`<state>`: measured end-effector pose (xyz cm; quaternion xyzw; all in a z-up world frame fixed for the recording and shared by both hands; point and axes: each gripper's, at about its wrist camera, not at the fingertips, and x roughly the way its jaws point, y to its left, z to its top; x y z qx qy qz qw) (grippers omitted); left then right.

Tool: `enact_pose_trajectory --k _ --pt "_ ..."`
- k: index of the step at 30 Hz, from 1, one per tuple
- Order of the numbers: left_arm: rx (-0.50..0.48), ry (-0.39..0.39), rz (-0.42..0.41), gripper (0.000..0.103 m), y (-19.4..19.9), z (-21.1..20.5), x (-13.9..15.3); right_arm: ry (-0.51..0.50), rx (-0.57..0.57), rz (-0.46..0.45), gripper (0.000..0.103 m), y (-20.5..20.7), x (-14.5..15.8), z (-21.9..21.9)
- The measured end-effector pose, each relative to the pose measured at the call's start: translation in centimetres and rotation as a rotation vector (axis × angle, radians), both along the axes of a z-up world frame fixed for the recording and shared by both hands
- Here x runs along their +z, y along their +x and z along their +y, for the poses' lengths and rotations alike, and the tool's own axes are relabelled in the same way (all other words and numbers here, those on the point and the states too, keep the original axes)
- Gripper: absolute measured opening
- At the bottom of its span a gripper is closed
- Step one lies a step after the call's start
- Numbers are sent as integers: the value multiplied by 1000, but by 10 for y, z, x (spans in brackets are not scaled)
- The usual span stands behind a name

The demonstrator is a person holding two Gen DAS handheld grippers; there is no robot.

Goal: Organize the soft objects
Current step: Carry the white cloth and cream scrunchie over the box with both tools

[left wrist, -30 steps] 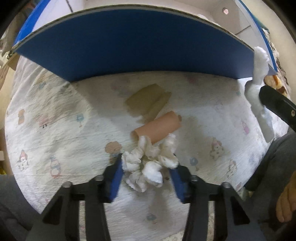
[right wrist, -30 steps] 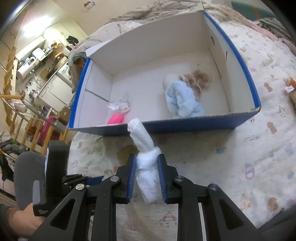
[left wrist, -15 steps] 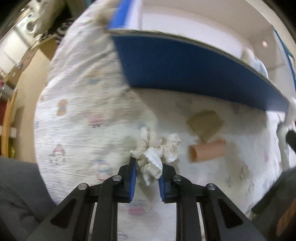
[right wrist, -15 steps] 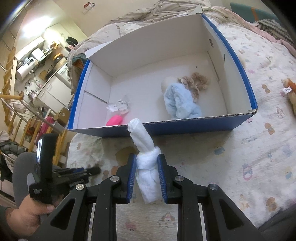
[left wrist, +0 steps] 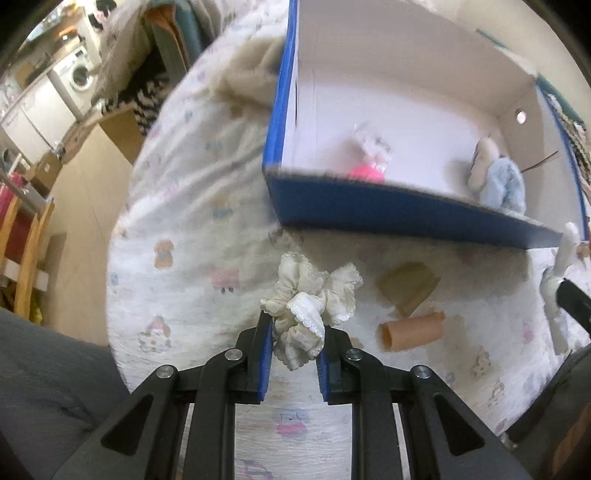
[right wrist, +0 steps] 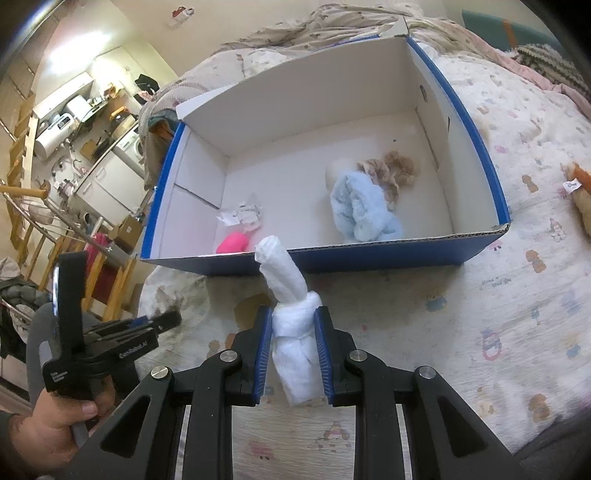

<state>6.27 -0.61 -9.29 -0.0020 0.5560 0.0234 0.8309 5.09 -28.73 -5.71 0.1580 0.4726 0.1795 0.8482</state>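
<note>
My left gripper (left wrist: 293, 325) is shut on a cream lace-trimmed scrunchie (left wrist: 310, 299) and holds it above the patterned bed cover, in front of the box's left corner. My right gripper (right wrist: 293, 328) is shut on a knotted white cloth roll (right wrist: 291, 317), held above the cover in front of the box's near wall; it also shows in the left wrist view (left wrist: 557, 291). The blue box (right wrist: 369, 260) with a white inside holds a light blue fluffy item (right wrist: 364, 208), a tan scrunchie (right wrist: 395, 170), a pink item (right wrist: 232, 243) and a crumpled wrapper (right wrist: 242, 216).
A cardboard tube (left wrist: 412, 330) and a flat brown cardboard piece (left wrist: 408, 284) lie on the cover before the box. A plush toy (right wrist: 581, 194) lies at the right edge. A rumpled blanket (right wrist: 314, 26) sits behind the box. The bed edge drops off on the left.
My left gripper closed on the scrunchie, lifted it off the cover by the tube, and swung left and up so the box's inside shows. The right gripper held almost still.
</note>
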Motion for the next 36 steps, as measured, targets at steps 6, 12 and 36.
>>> enact_pose_trajectory --k 6,12,36 --pt "-7 12 -100 18 -9 -19 24 44 14 -59 25 -5 11 -1" --pt "2 -14 -230 18 -15 -20 60 38 20 -109 25 -8 22 1" --pt "-39 -28 -254 18 52 -25 81 92 -23 -167 25 55 48 -24"
